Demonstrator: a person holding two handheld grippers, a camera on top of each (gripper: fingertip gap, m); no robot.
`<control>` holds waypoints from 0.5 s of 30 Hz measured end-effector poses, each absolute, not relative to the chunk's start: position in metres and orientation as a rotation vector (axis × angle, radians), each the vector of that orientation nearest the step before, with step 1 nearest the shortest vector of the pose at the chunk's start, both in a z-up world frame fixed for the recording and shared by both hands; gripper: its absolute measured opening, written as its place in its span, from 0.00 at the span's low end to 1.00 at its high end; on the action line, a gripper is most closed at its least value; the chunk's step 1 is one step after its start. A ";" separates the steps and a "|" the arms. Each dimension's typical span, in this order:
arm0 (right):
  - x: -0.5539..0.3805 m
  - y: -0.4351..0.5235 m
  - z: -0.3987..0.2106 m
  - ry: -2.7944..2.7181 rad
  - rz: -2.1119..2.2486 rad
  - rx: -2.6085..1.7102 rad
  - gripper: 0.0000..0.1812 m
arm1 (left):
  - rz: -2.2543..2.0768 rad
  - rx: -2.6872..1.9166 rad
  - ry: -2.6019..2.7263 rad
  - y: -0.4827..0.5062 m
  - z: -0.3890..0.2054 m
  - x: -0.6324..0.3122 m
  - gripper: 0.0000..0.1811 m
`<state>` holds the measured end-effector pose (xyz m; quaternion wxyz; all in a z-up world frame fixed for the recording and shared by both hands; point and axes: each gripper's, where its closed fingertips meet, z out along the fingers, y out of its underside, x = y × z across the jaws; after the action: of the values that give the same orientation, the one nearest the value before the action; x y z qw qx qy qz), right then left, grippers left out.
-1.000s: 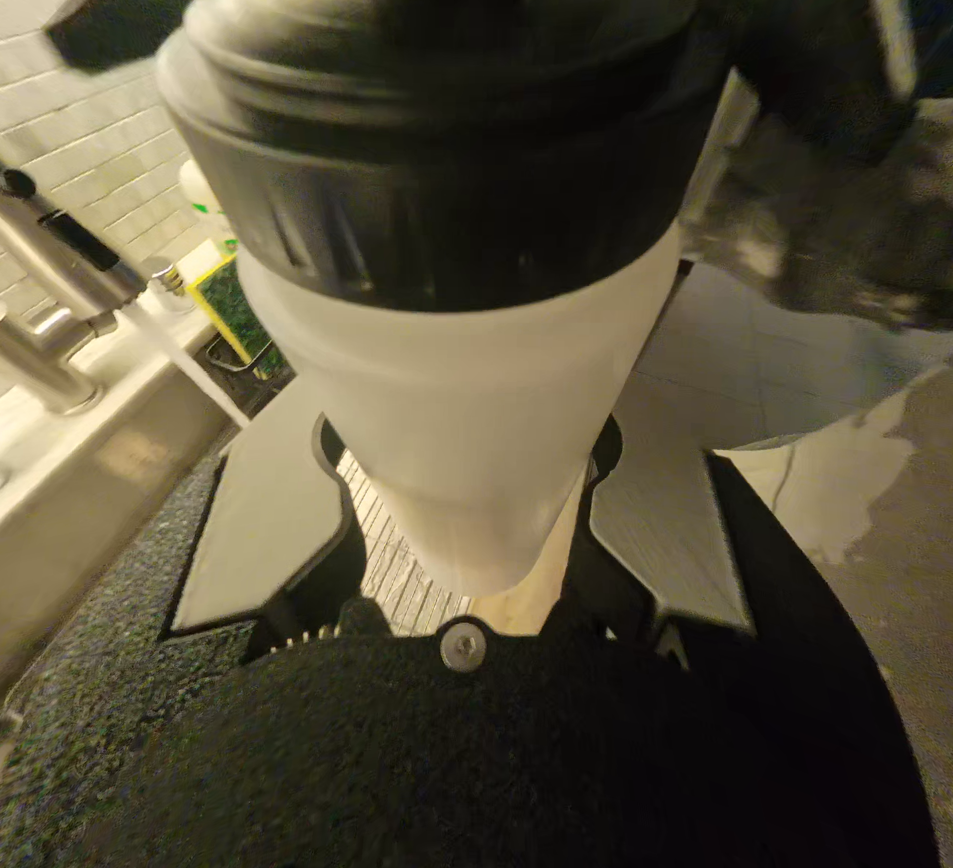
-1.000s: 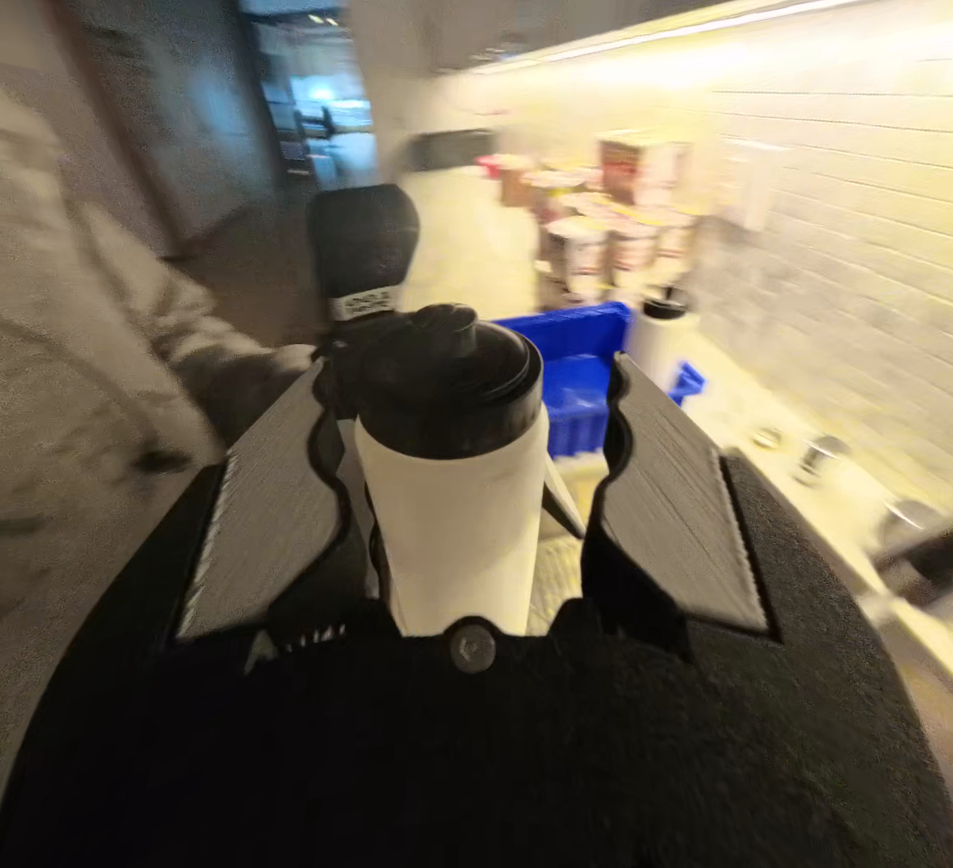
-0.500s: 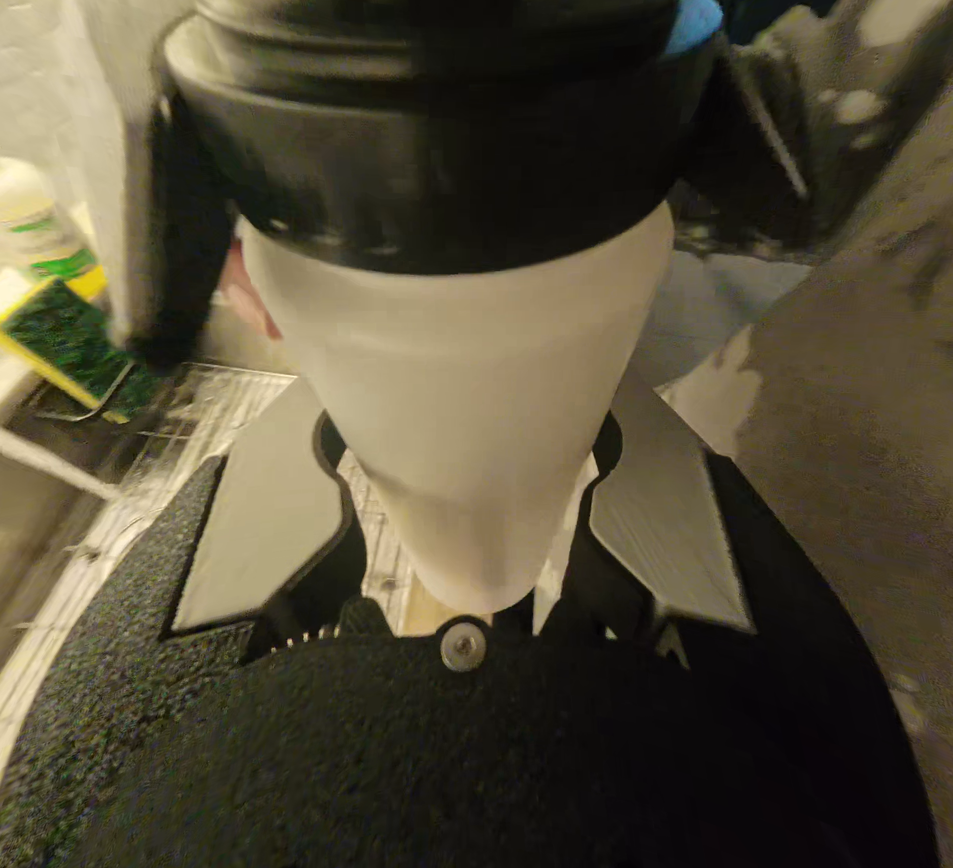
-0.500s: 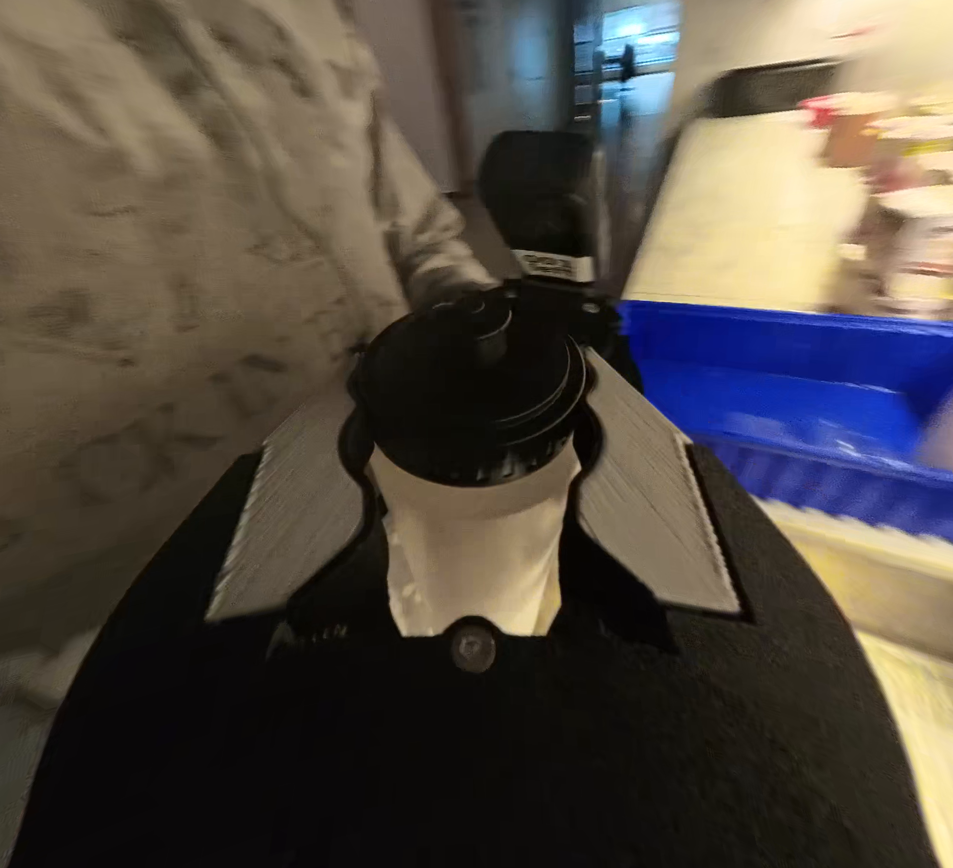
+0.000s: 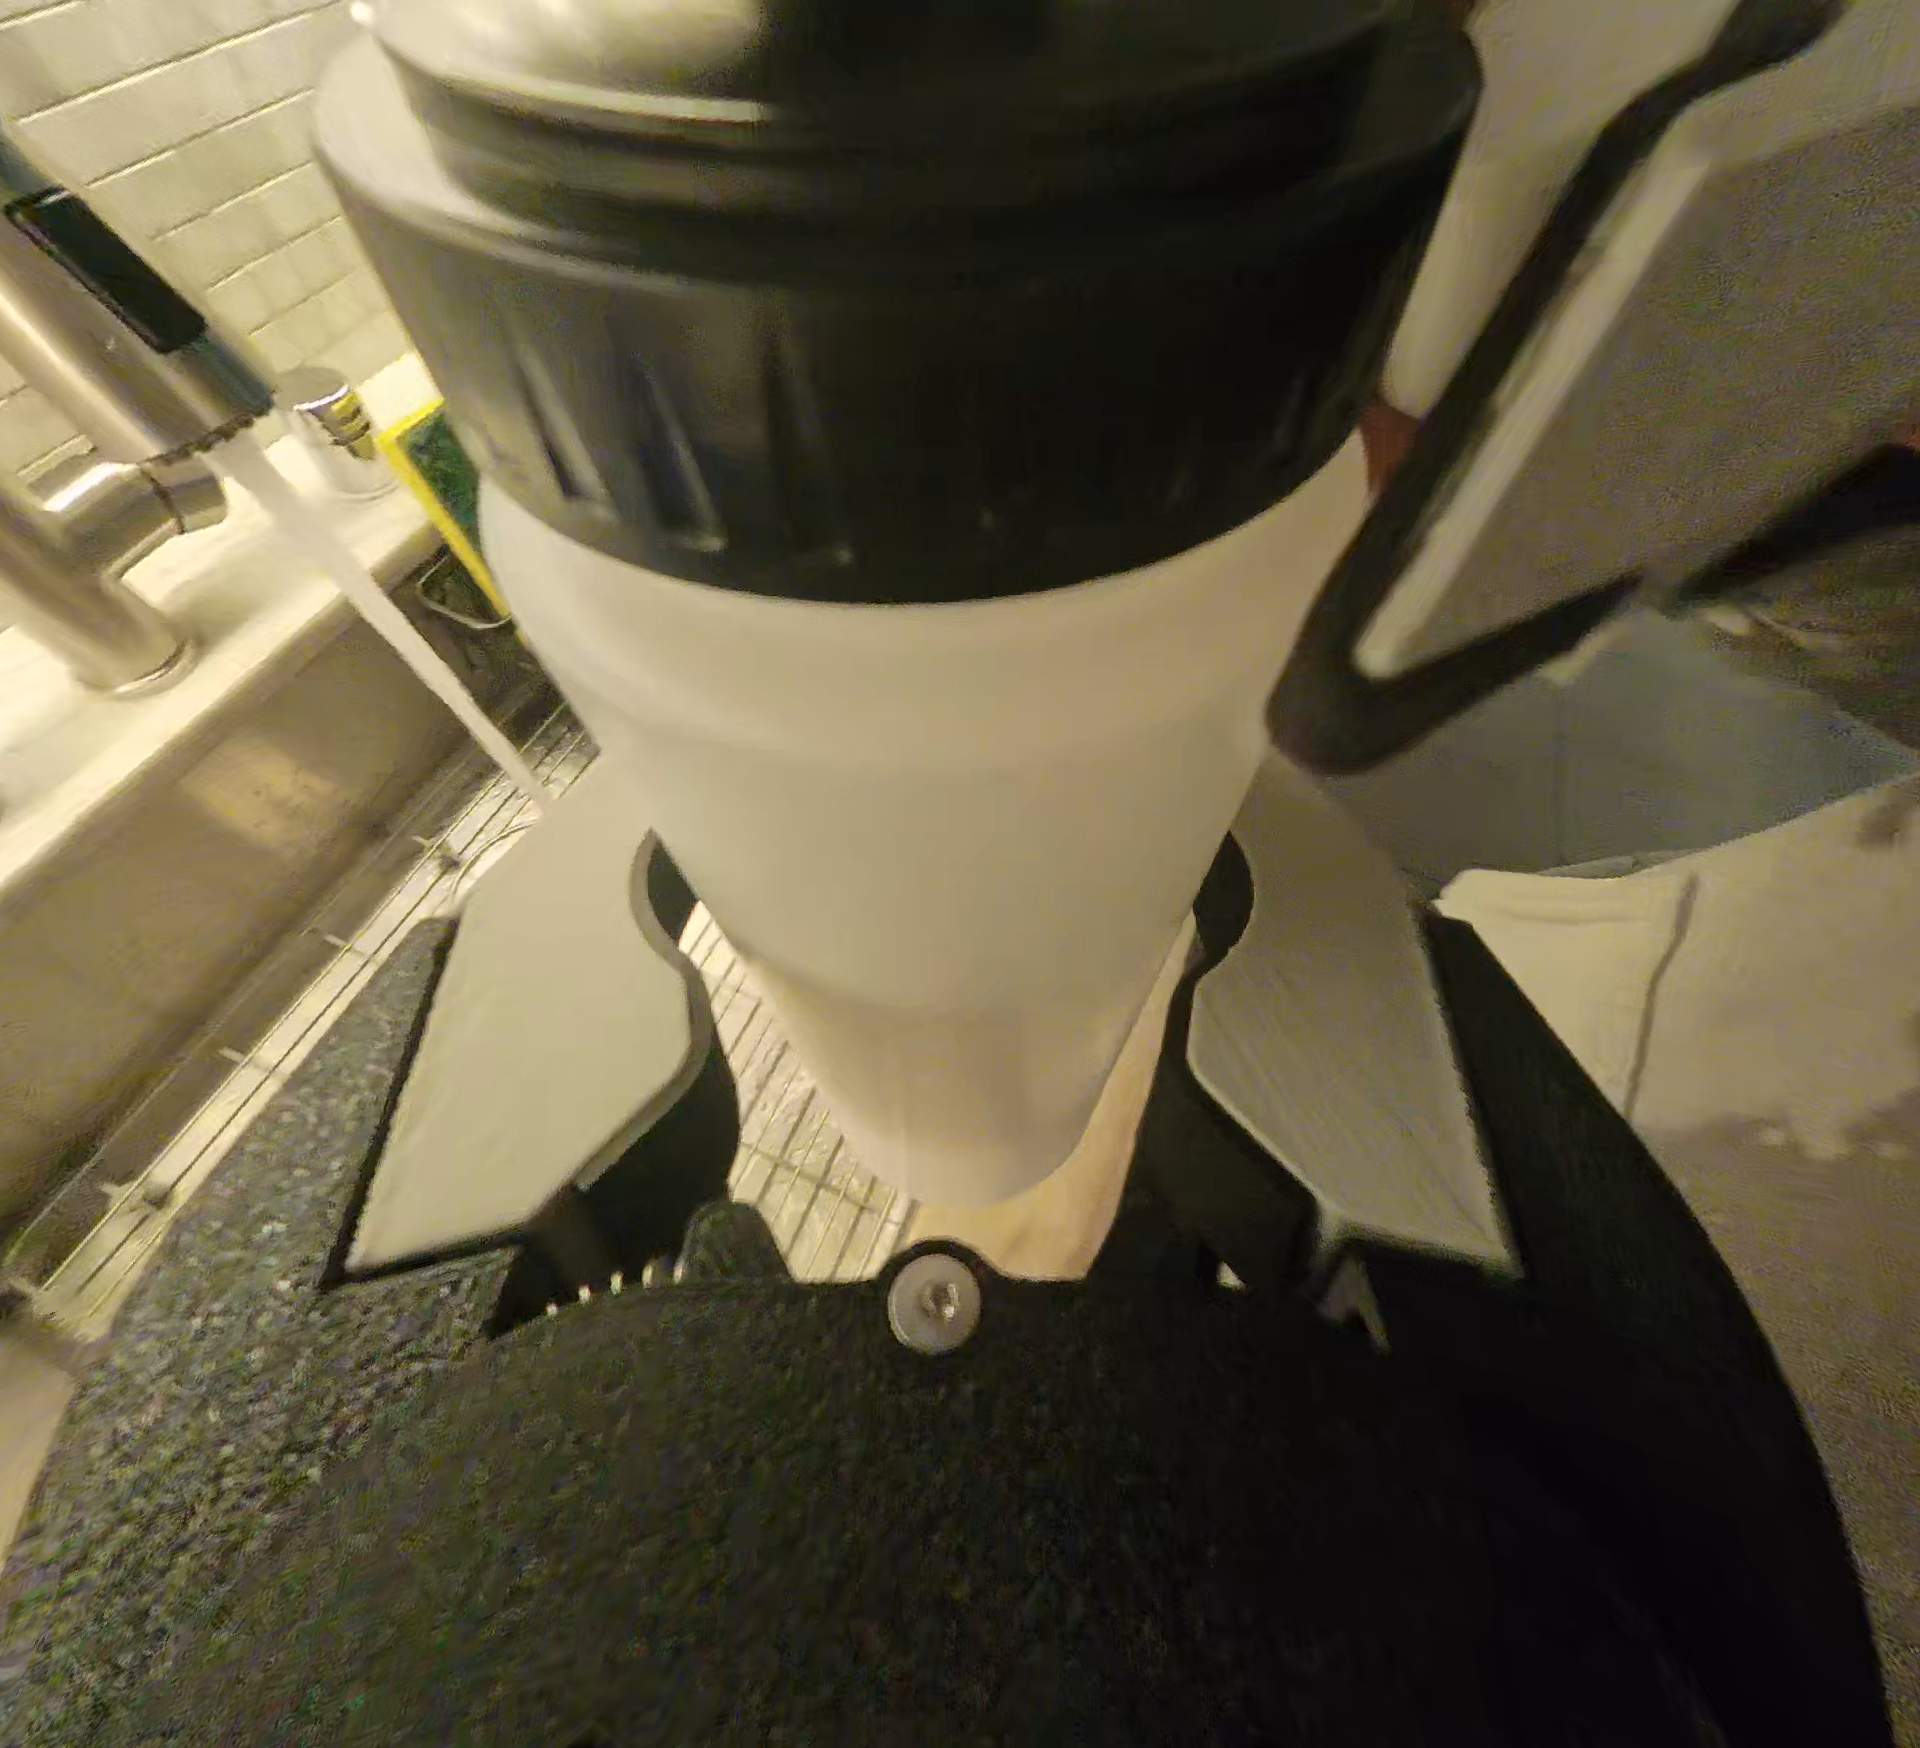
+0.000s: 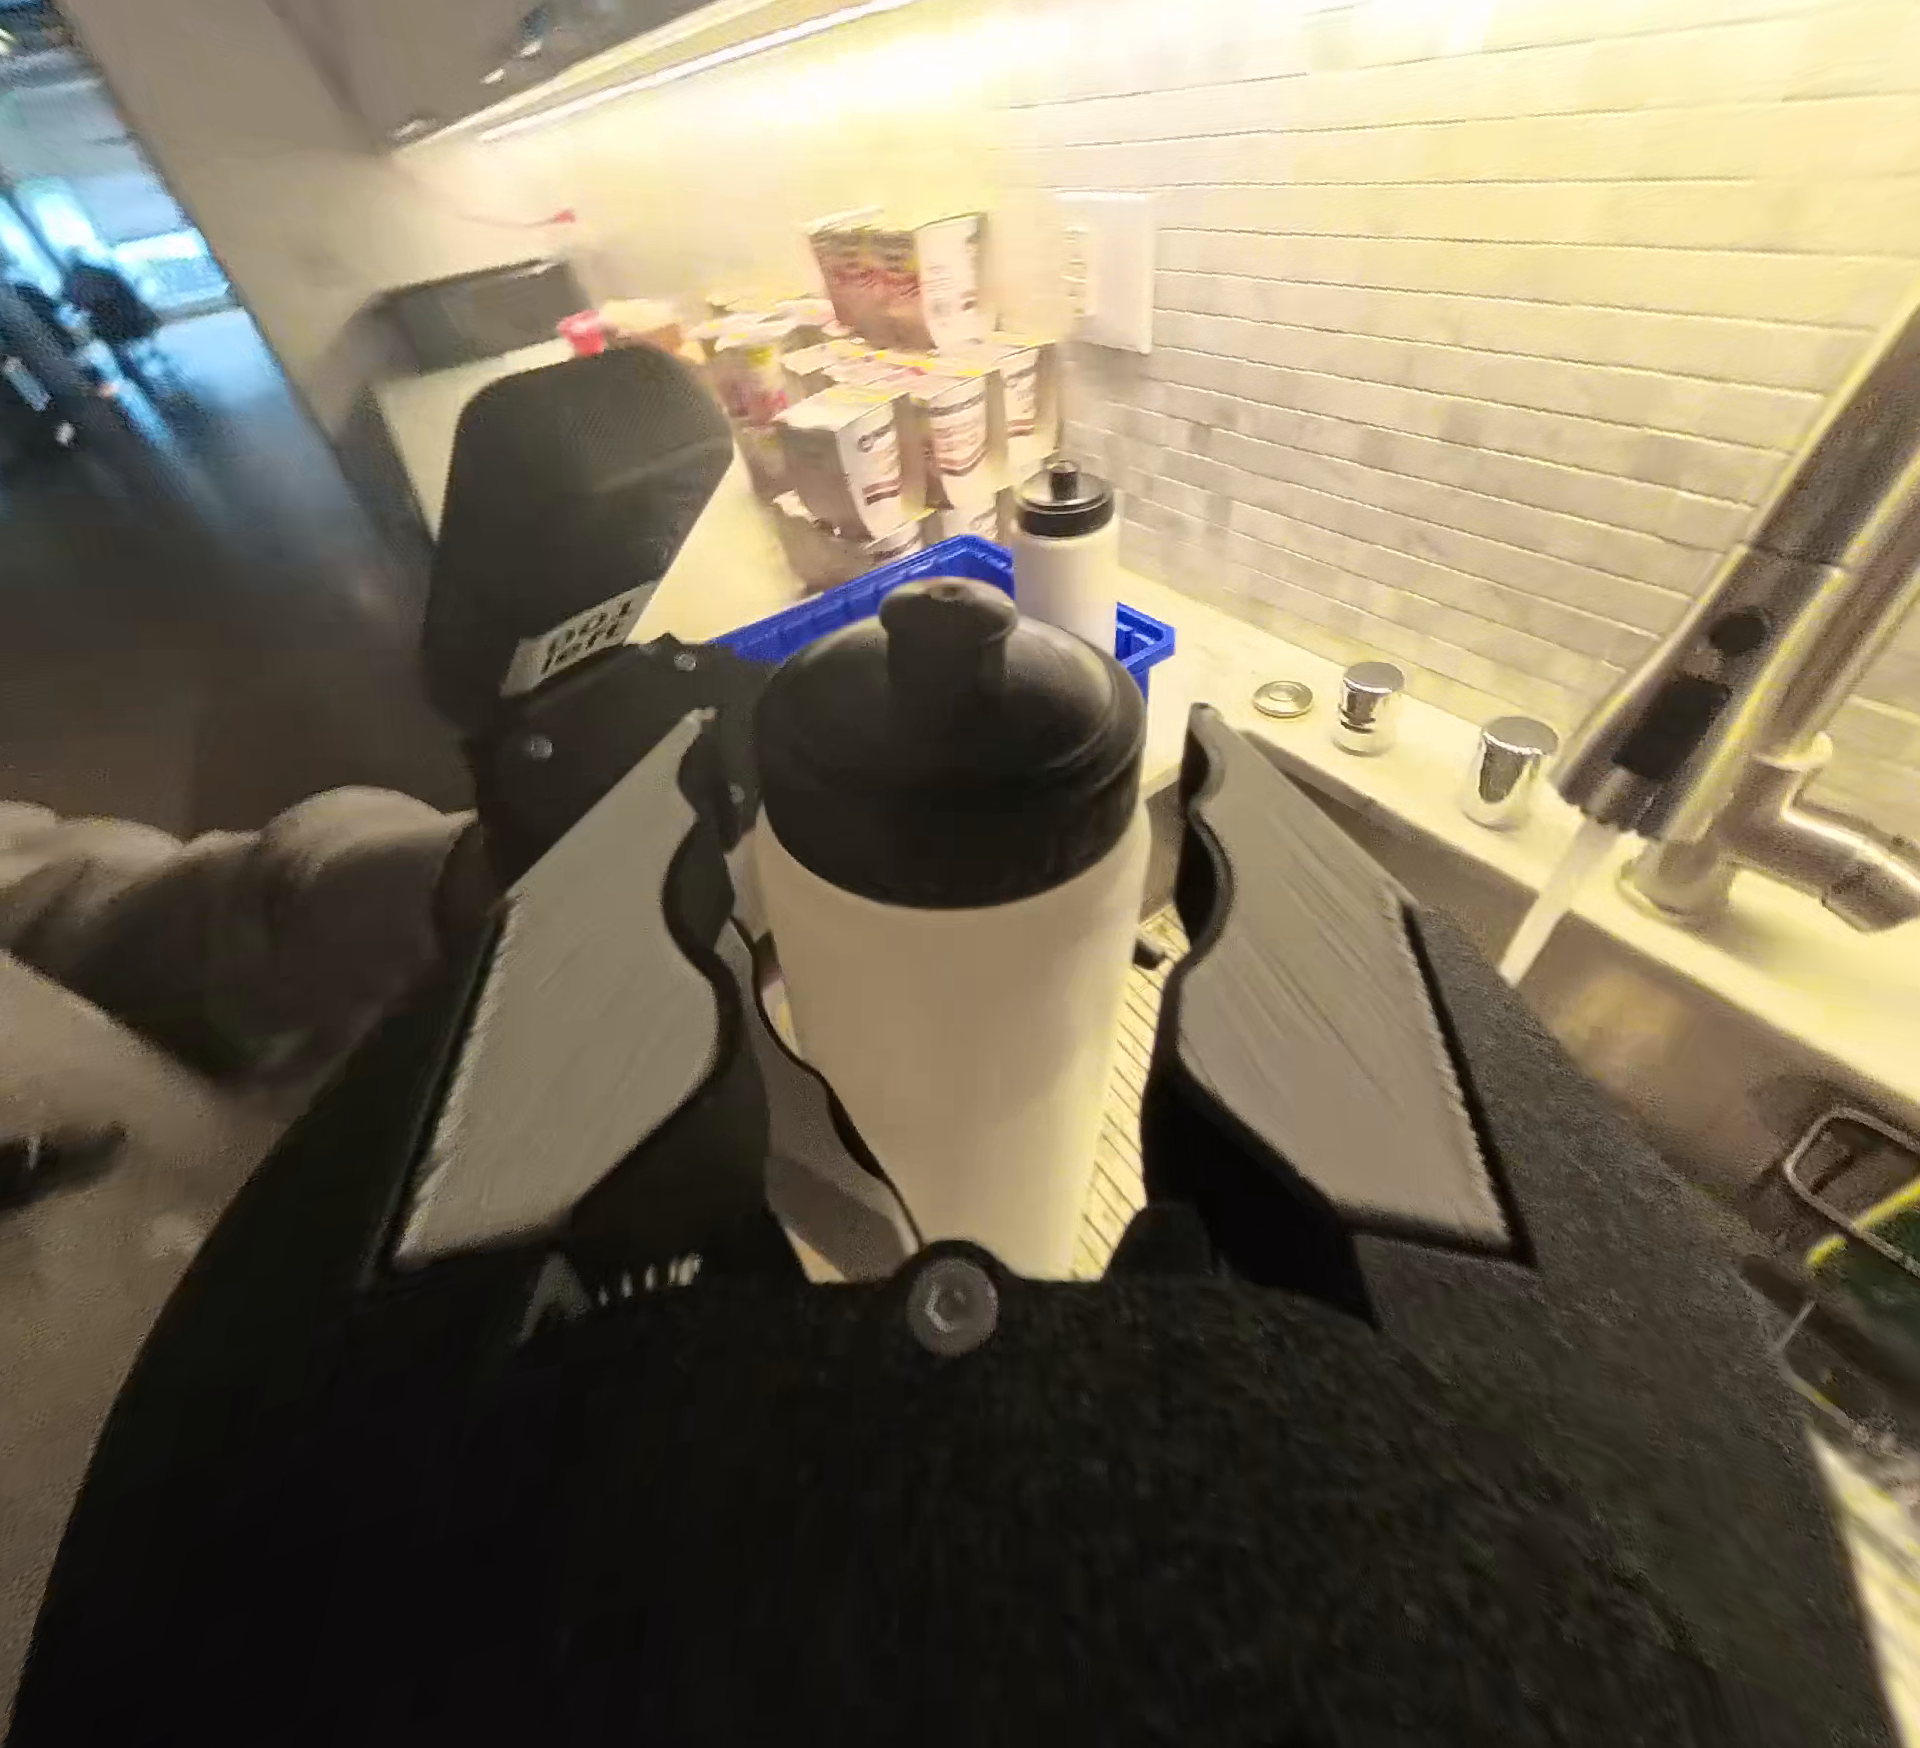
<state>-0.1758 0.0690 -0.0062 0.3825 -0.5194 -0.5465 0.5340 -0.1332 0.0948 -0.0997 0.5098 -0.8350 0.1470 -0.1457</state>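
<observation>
A white bottle [image 5: 904,711] with a black spout cap [image 5: 883,296] stands upright in my left gripper [image 5: 935,919], which is shut on its lower body. In the right wrist view the same bottle [image 6: 935,1023] and its cap [image 6: 945,742] stand between the fingers of my right gripper [image 6: 945,867]. That gripper is open, with a small gap on each side just below the cap. One right finger [image 5: 1558,451] shows beside the cap in the left wrist view. The left gripper's body [image 6: 582,555] shows behind the bottle on the left.
A steel faucet [image 6: 1766,659] runs a stream of water [image 6: 1558,888] into the sink [image 5: 208,763], which holds a wire rack [image 5: 790,1075]. A green and yellow sponge [image 5: 436,472] sits at the sink's back. A blue bin [image 6: 883,586], a second bottle [image 6: 1065,555] and stacked cartons [image 6: 894,420] stand on the counter.
Both grippers swung with the bottle away from the faucet and back toward it. The right fingers hugged the cap half a second ago and now stand slightly apart from the bottle.
</observation>
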 end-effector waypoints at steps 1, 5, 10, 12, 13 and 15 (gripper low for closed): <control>-0.178 0.070 -0.008 -1.359 1.359 -1.357 0.42 | -0.332 -2.022 0.357 0.096 -0.103 -0.134 0.54; -0.182 0.061 -0.006 -1.508 1.430 -1.239 0.42 | -0.351 -2.017 0.357 0.093 -0.103 -0.135 0.53; -0.154 0.034 0.013 -1.931 1.934 -0.711 0.41 | -0.425 -1.954 0.491 0.079 -0.087 -0.116 0.53; -0.138 0.030 0.022 -2.073 2.154 -0.541 0.42 | -0.495 -1.920 0.530 0.073 -0.077 -0.103 0.53; -0.134 0.029 0.025 -2.110 2.216 -0.464 0.42 | -0.516 -1.909 0.544 0.071 -0.073 -0.098 0.53; -0.135 0.029 0.029 -2.134 2.265 -0.438 0.42 | -0.536 -1.901 0.527 0.073 -0.068 -0.095 0.53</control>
<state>-0.1351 0.0291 0.0294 -0.0003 -0.1395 -0.6790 0.7207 -0.0947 0.0726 -0.0680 0.5217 -0.7933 0.2200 -0.2239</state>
